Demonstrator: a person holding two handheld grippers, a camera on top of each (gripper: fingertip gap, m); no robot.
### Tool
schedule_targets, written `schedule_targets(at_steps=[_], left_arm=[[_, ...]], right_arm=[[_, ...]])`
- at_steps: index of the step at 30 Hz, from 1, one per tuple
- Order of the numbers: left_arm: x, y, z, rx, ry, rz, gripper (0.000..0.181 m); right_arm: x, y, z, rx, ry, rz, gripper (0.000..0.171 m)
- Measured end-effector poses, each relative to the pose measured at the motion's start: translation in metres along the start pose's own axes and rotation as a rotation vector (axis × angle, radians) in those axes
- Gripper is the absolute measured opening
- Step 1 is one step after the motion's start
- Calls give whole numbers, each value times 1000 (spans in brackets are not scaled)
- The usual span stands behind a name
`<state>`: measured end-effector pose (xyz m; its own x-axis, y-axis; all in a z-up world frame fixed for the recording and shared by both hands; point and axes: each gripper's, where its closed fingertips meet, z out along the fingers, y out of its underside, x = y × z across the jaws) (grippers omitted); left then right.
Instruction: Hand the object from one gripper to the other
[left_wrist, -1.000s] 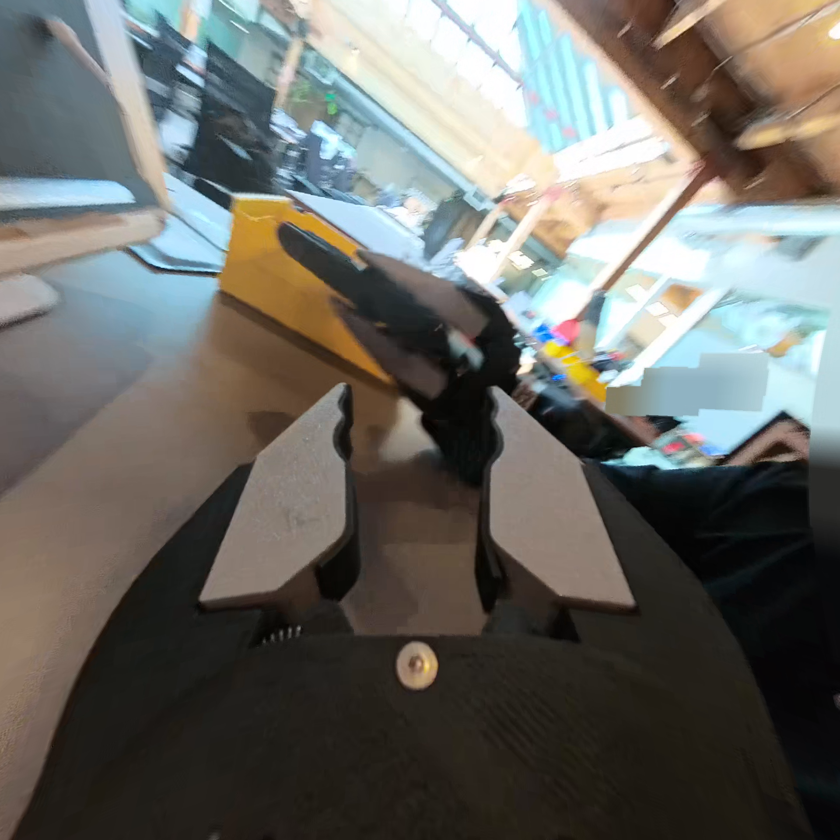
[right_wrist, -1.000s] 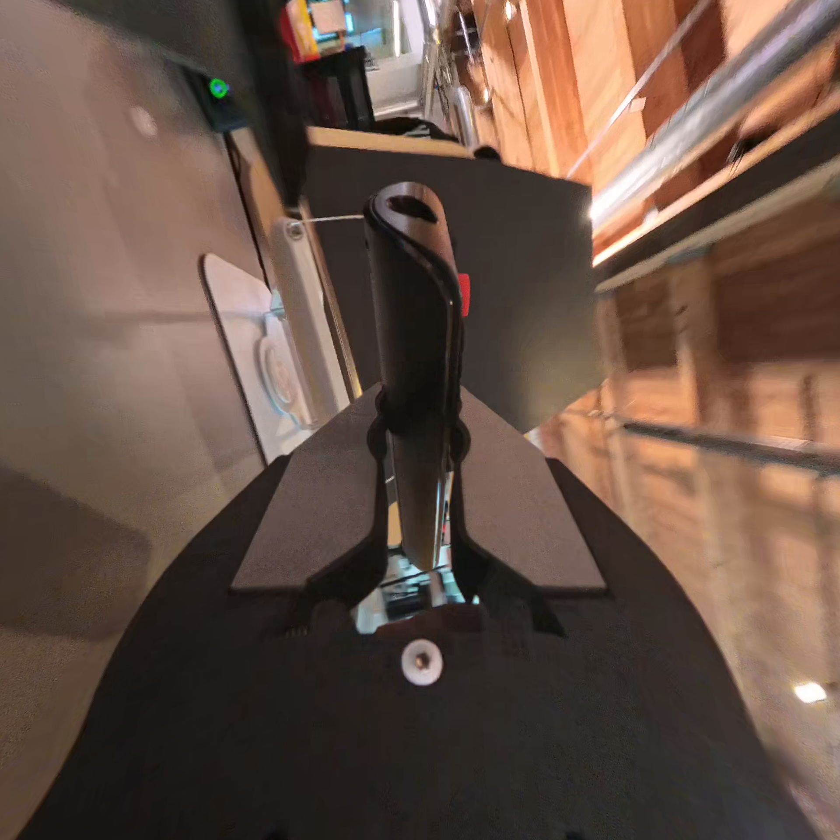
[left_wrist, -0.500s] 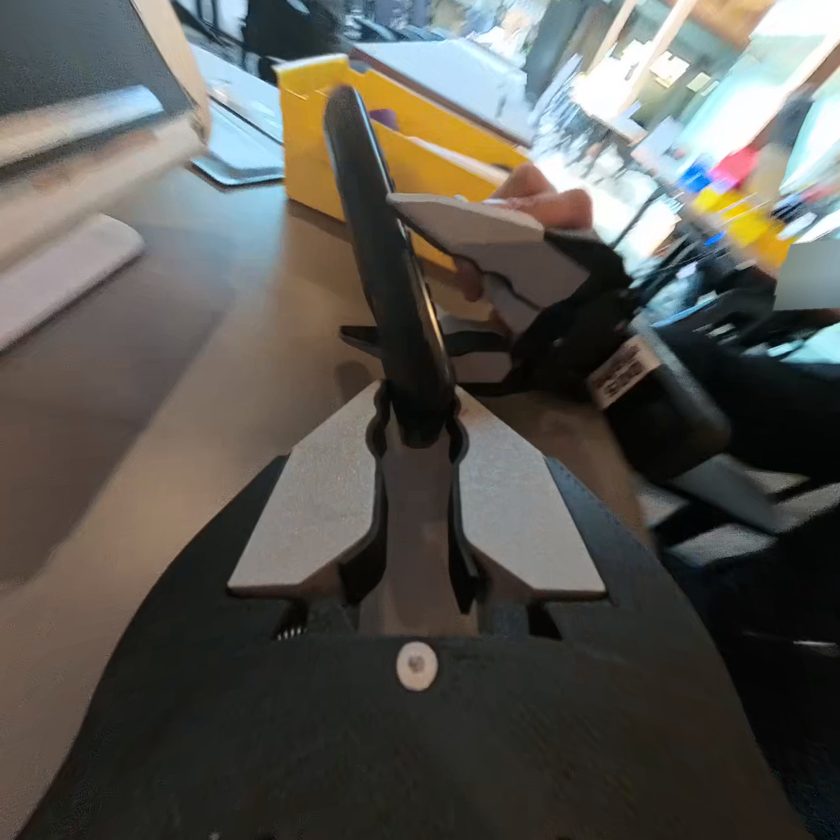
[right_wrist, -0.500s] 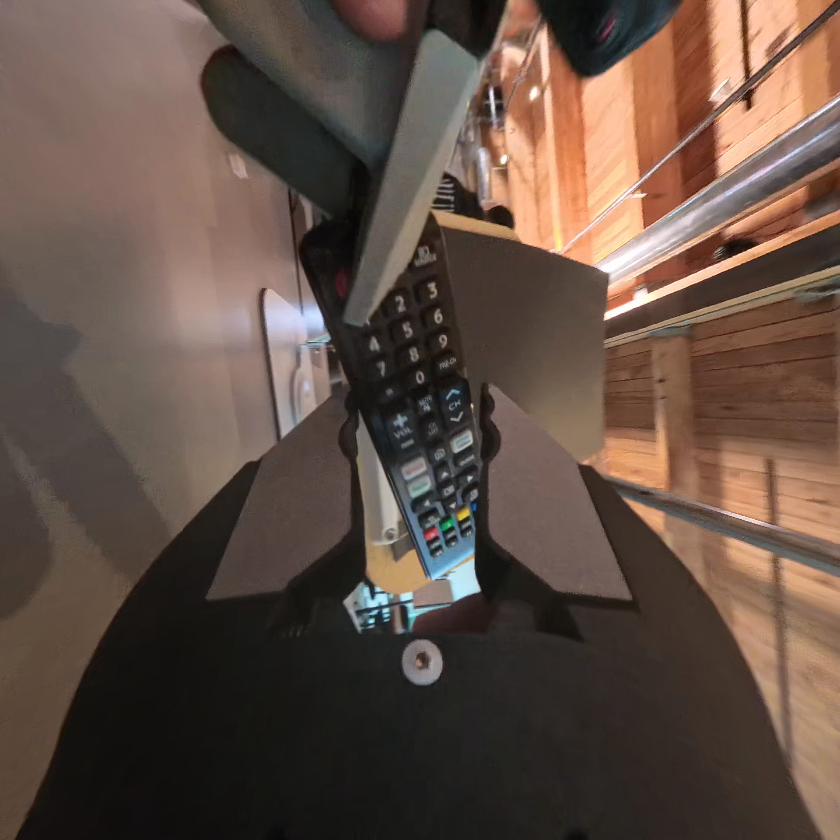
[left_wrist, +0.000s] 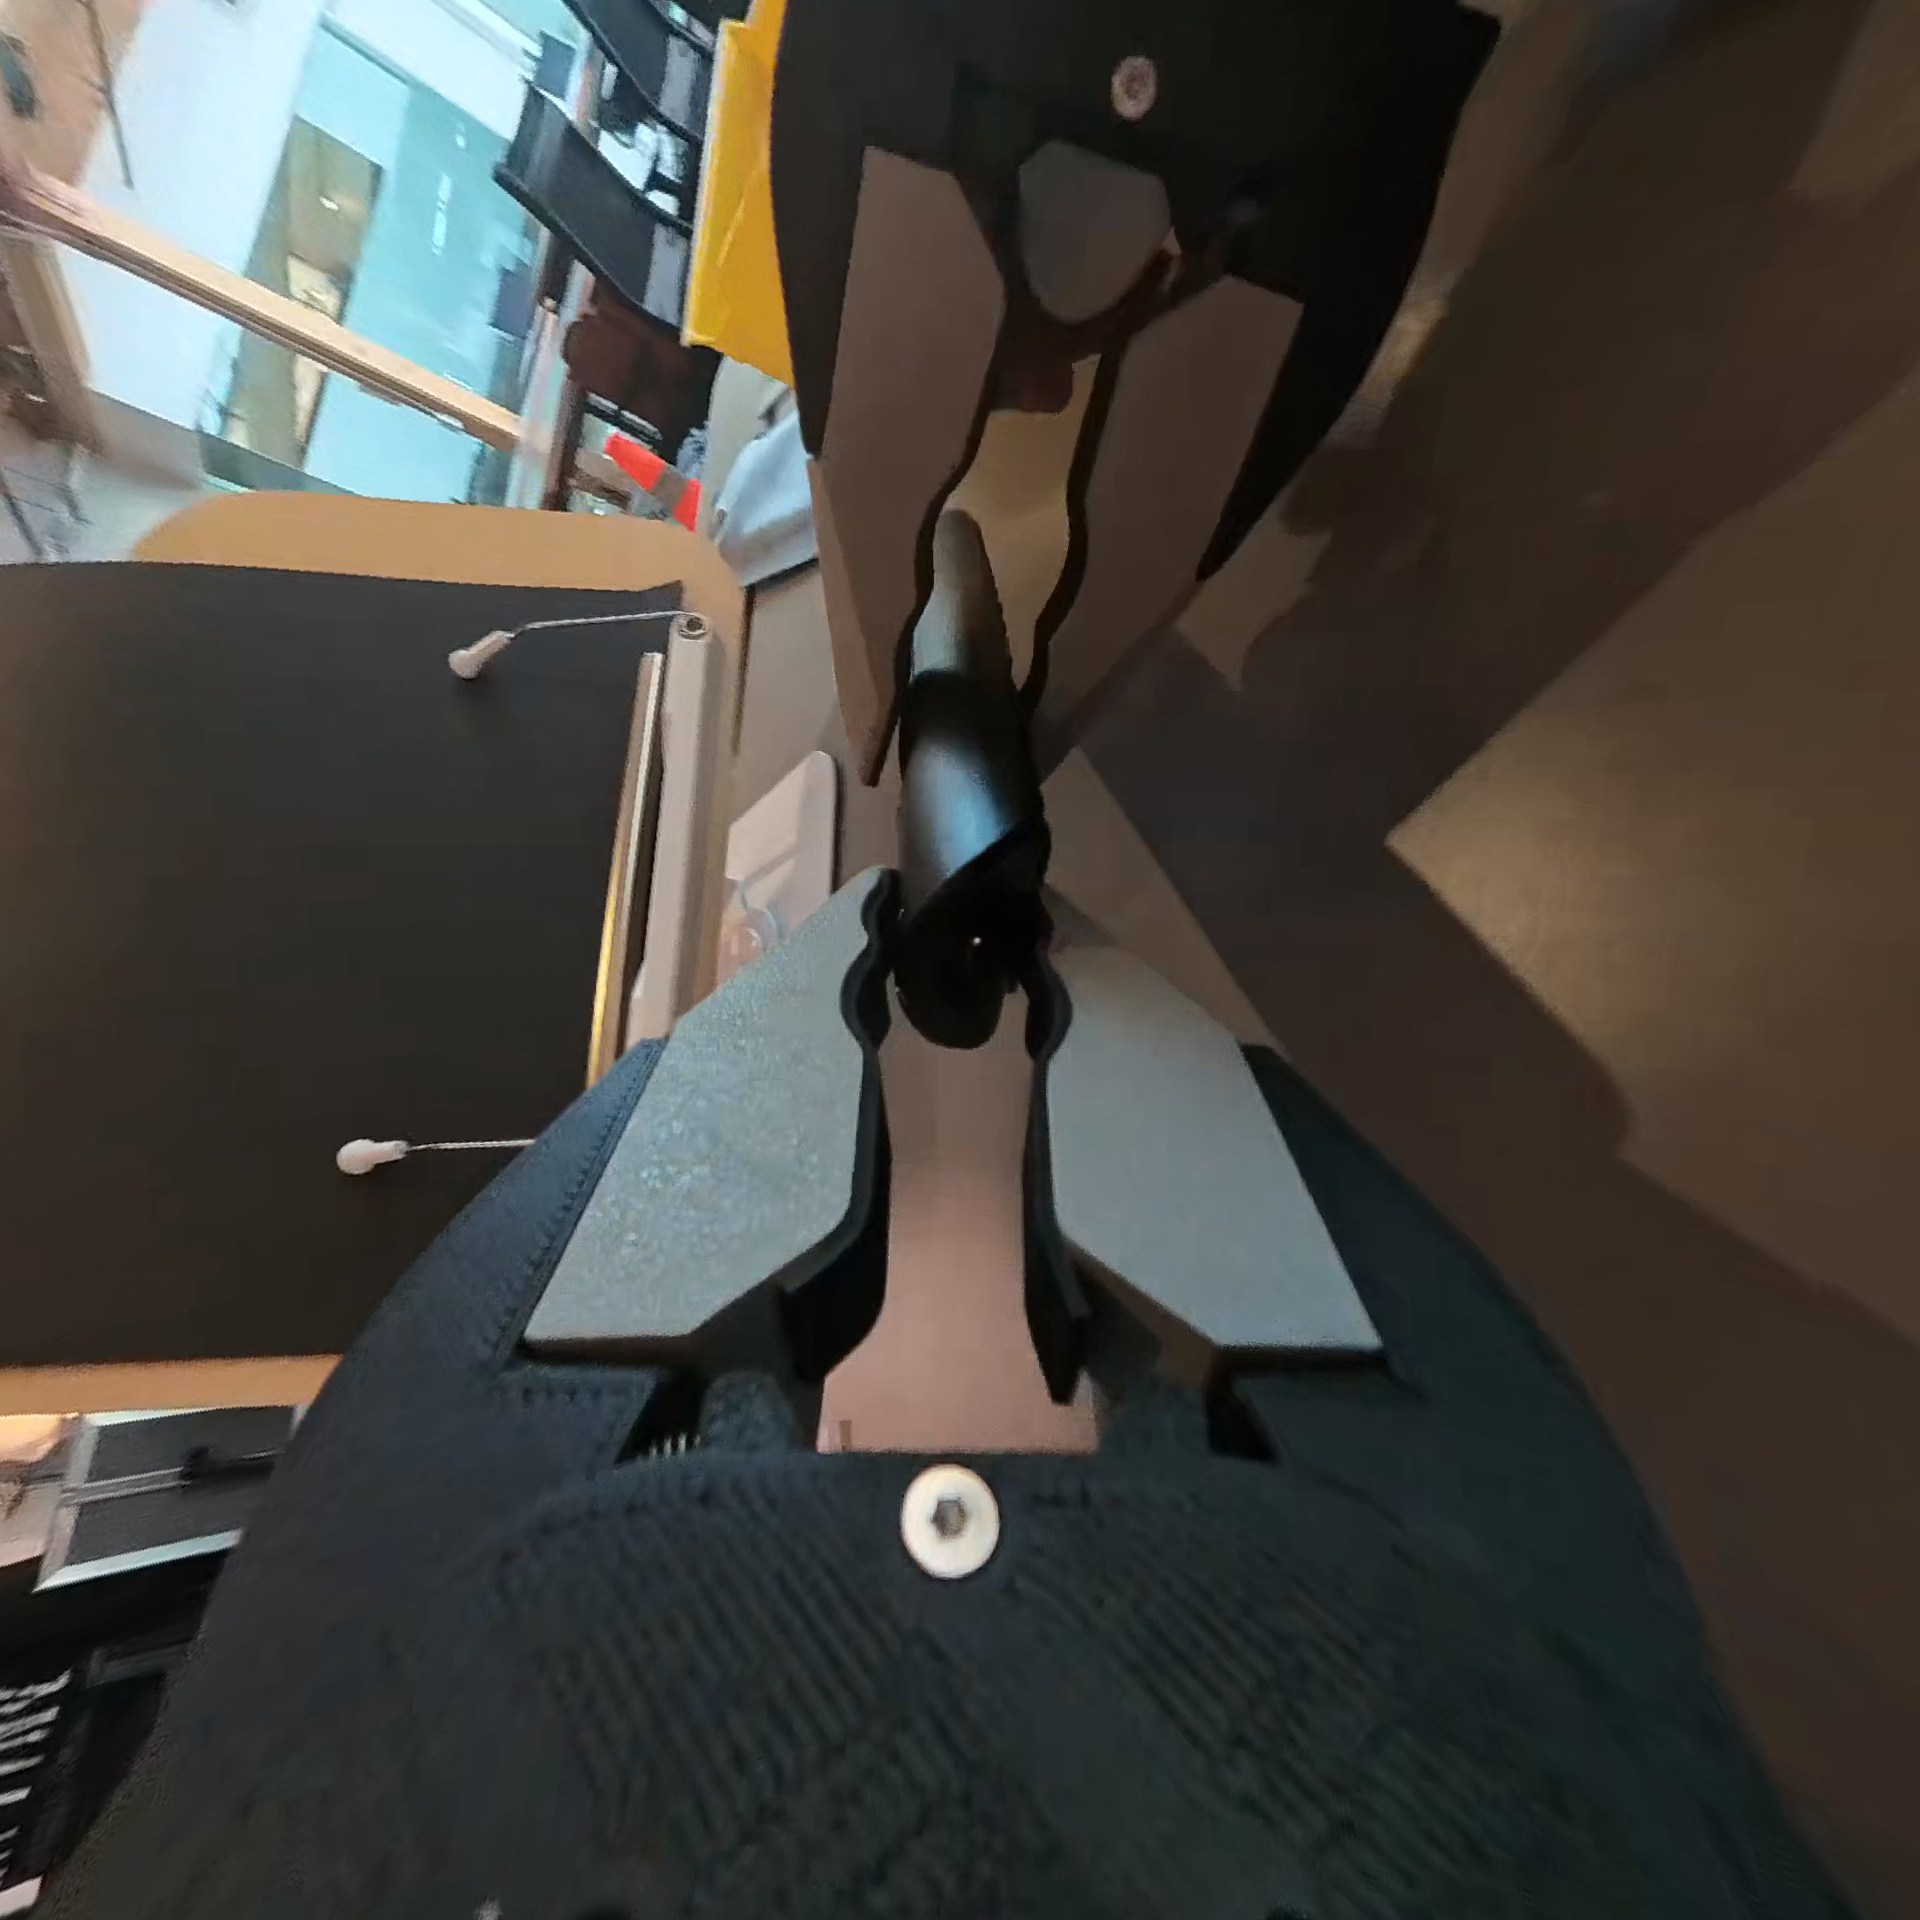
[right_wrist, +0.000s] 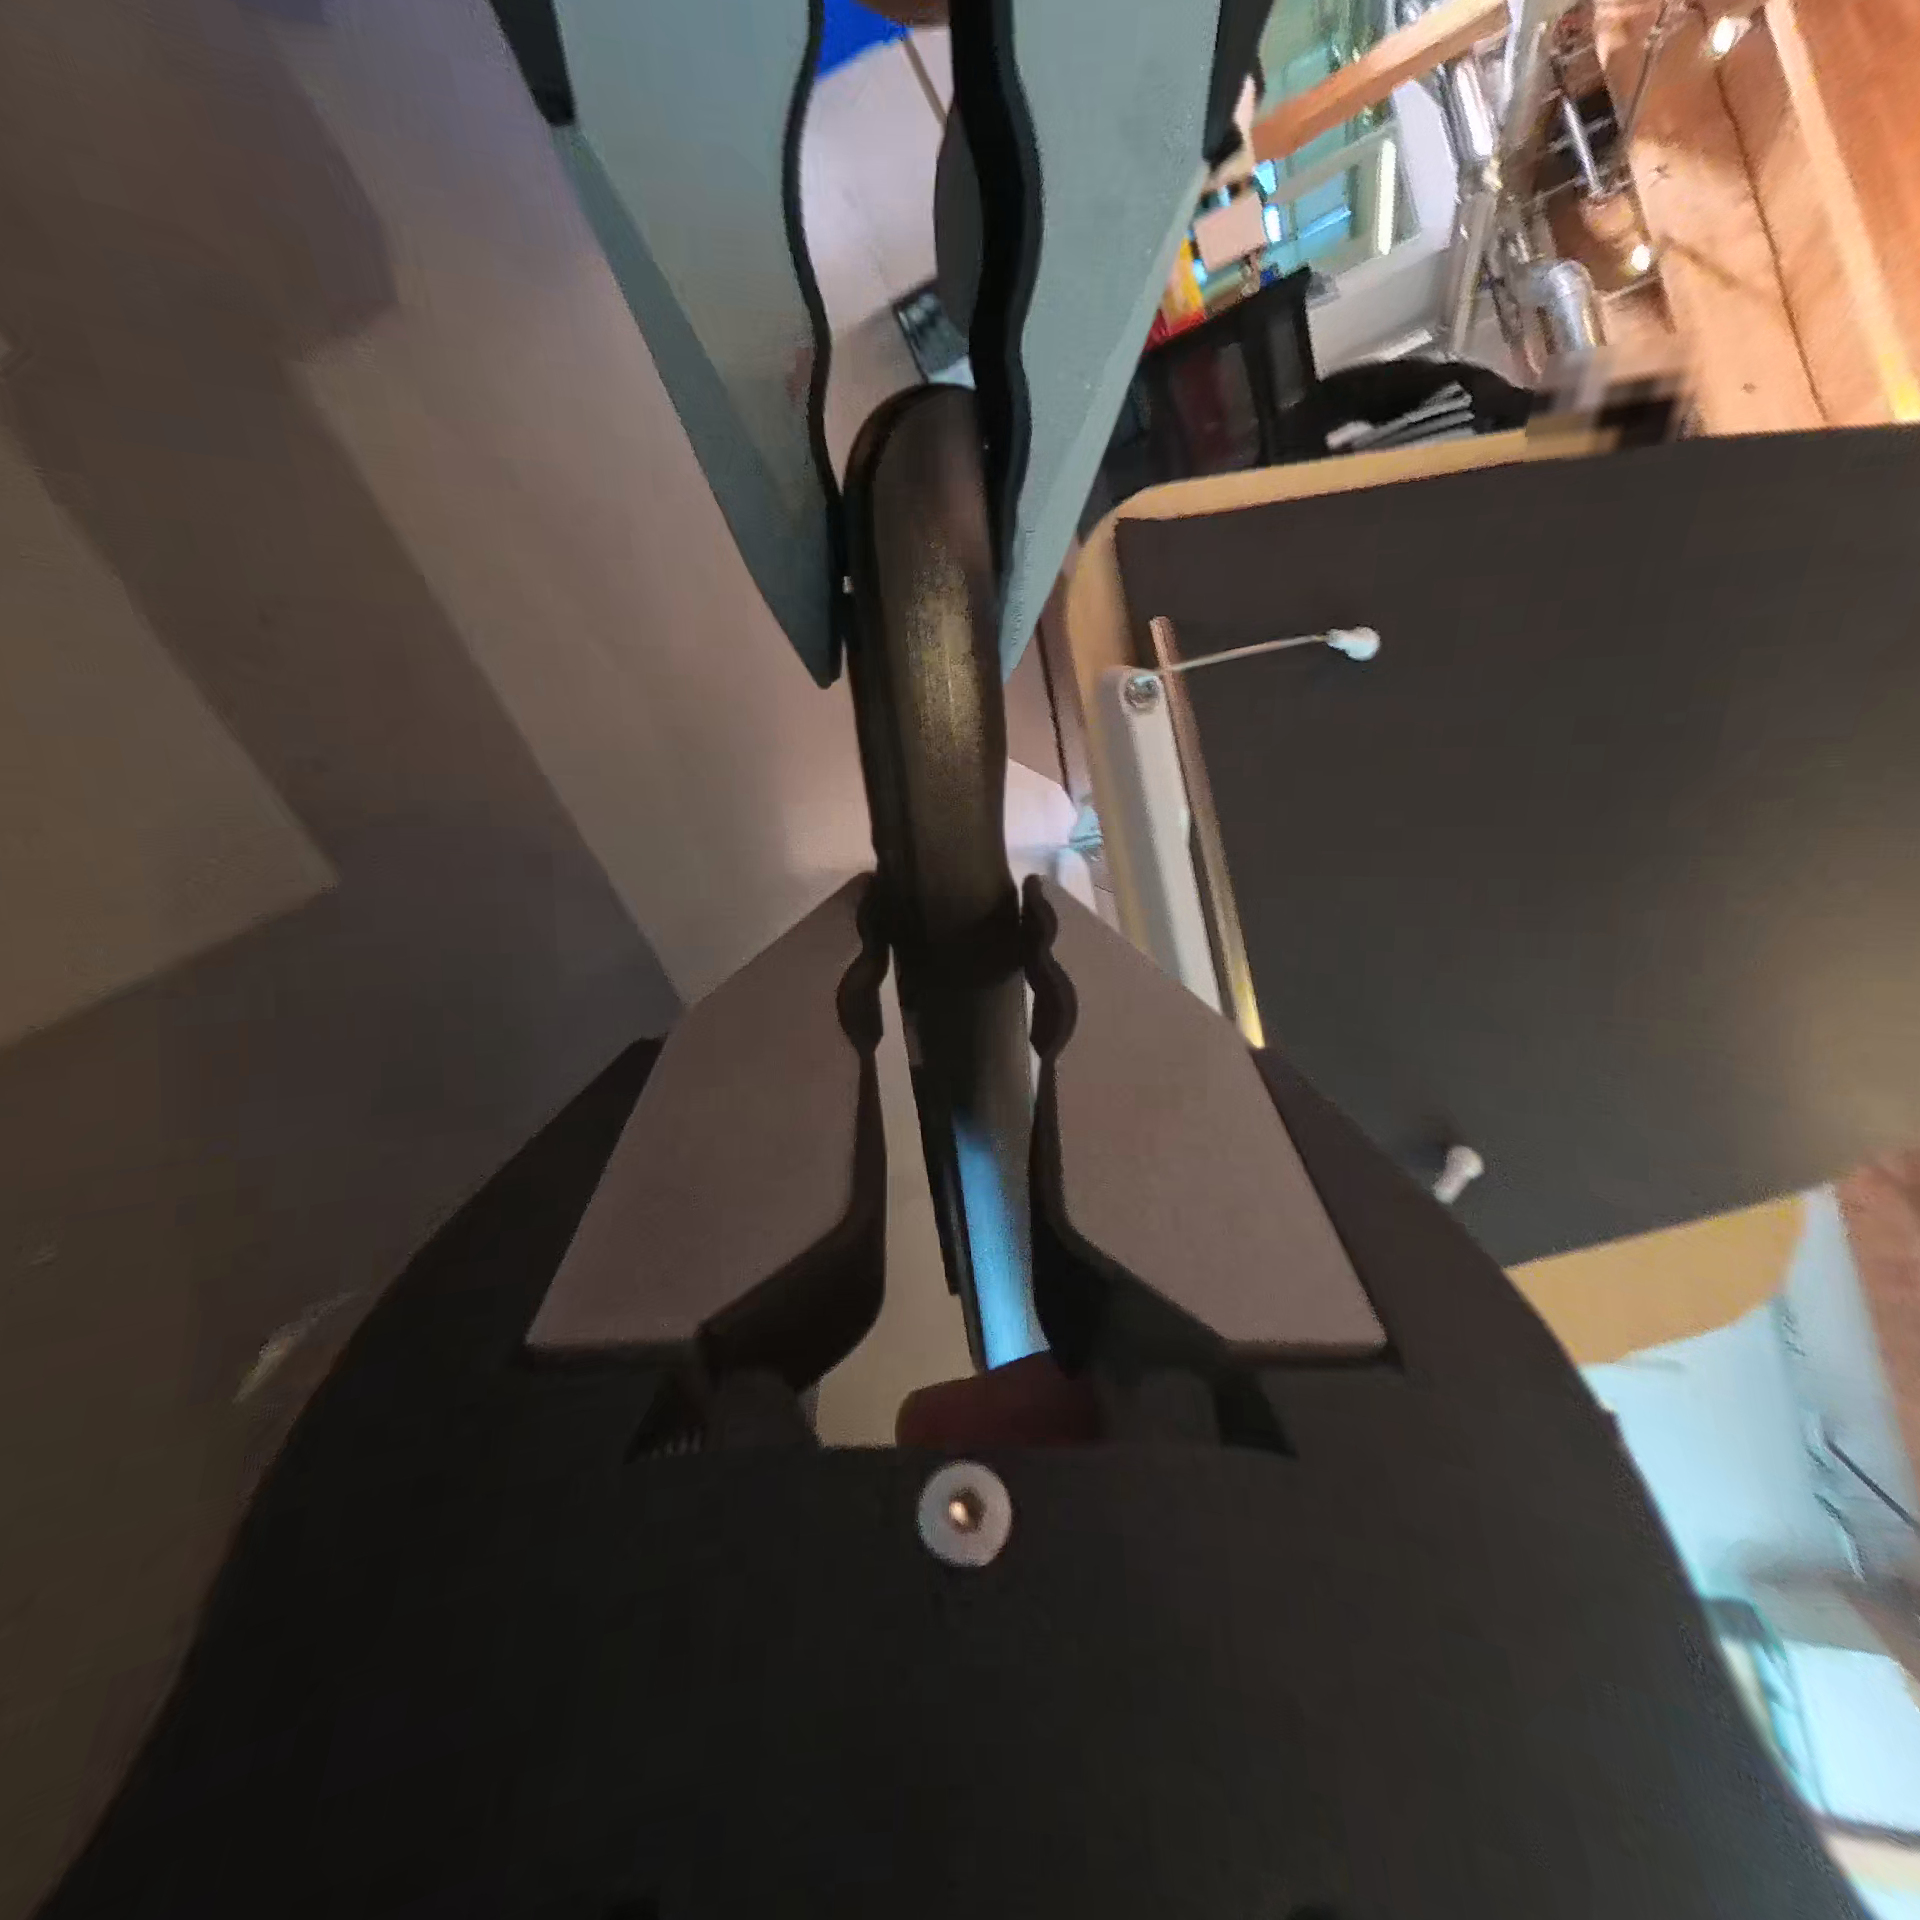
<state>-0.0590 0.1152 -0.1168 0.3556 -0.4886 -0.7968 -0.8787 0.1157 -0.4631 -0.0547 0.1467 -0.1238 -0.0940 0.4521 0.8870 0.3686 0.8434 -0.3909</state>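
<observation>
Both grippers now have hold of the remote at once, where half a second ago it hung in the left gripper alone with the right one open around it. In the left wrist view, the left gripper has its fingers drawn in tight on one end of the black remote, and the right gripper reaches in from the top of the picture over the far end. In the right wrist view, the right gripper has its fingers closed on the body of the remote, which runs back between them towards the palm, while the left gripper comes down from above and pinches the other end.

The remote is held in the air between the two grippers, above the bench, touching neither the bench nor anything on it. By my reading, this is the middle of the handover: the right gripper's grasp looks made, so one gripper has yet to let go. A pull before that would strain both grips.

The only container in sight is a yellow bin behind the right gripper; what it holds cannot be seen here.
</observation>
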Motion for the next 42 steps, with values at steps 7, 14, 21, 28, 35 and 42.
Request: schedule_targets(at_steps=[7,14,21,28,35,42], left_arm=[[-46,7,-15,93,-227,-218,47],[-31,4,8,-22,-381,189,54],[-11,-32,14,58,-540,558,47],[-2,-60,10,137,-610,653,32],[6,-51,19,99,-533,646,25],[-39,-59,-18,363,-387,-126,21]], right_arm=[[67,19,-15,47,123,600,20],[89,10,-33,430,-270,1506,20],[62,-18,-33,507,-798,1921,25],[39,-31,-20,463,-963,2065,20],[20,-40,-9,390,-995,2062,20],[54,-27,-31,566,-817,1781,47]])
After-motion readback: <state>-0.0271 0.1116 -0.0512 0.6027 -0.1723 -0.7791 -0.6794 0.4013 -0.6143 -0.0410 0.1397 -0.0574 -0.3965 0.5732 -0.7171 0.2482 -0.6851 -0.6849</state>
